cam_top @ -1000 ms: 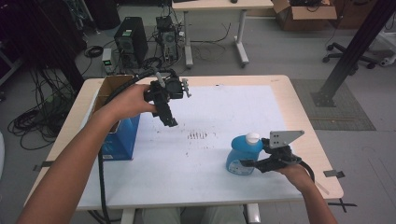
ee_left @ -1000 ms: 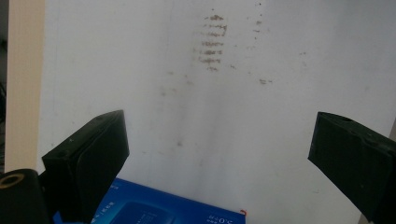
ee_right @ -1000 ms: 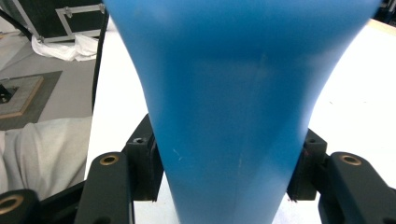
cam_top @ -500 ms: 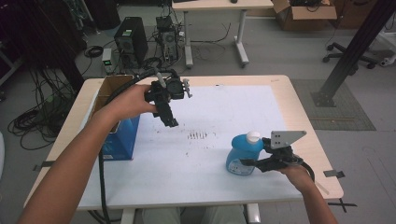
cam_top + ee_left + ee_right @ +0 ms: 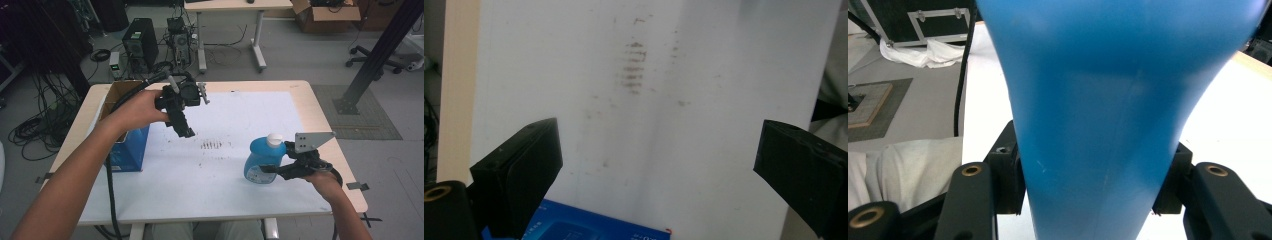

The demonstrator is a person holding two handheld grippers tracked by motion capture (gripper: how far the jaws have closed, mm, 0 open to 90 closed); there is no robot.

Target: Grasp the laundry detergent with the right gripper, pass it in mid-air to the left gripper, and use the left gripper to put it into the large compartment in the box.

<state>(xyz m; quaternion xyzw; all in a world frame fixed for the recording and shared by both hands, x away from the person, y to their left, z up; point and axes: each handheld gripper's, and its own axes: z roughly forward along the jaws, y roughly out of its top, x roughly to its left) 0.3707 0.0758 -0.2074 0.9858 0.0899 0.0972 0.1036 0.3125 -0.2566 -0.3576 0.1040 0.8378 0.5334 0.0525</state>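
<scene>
Black left gripper (image 5: 186, 131), black right gripper (image 5: 266, 169), brass-ringed screw holes, thick black cables

The bottle (image 5: 263, 162) near the table's right edge is bright blue with a white cap and a label too small to read; in the right gripper view its body (image 5: 1108, 115) is plain blue. Both grippers, left (image 5: 183, 127) and right (image 5: 272, 170), are black, the right one topped by a grey plate. The table (image 5: 320, 115) is pale wood under a white sheet (image 5: 250, 110) smudged with brownish marks at its middle. At the left edge stands a blue box (image 5: 127, 150) with a brown cardboard inside.
</scene>
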